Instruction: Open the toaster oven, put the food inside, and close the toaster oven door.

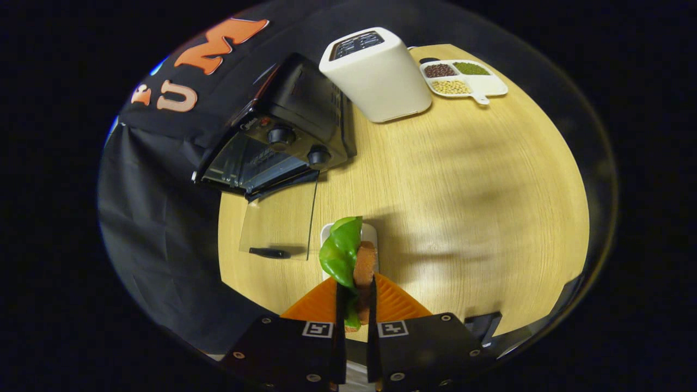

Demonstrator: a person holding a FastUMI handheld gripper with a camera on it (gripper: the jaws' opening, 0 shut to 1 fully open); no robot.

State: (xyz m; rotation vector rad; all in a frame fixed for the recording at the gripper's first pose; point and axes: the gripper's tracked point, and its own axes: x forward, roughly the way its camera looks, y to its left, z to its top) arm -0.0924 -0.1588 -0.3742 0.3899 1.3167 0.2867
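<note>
My gripper (356, 296) is shut on the food (351, 256), a green lettuce leaf against a brown patty, held upright above a small white plate (370, 233) on the wooden table (463, 190). The black toaster oven (277, 136) stands beyond the fingers to the left, by the table's edge. Its glass door (280, 226) hangs open and lies flat, with a black handle (269, 252) at its near end. Two knobs (281, 135) sit on the oven's front panel. The oven's inside is dark and partly hidden.
A white pop-up toaster (375, 73) stands just right of the oven. A white divided tray (463, 79) with beans and grains lies at the far end of the table. Black cloth hangs to the left, past the table's edge.
</note>
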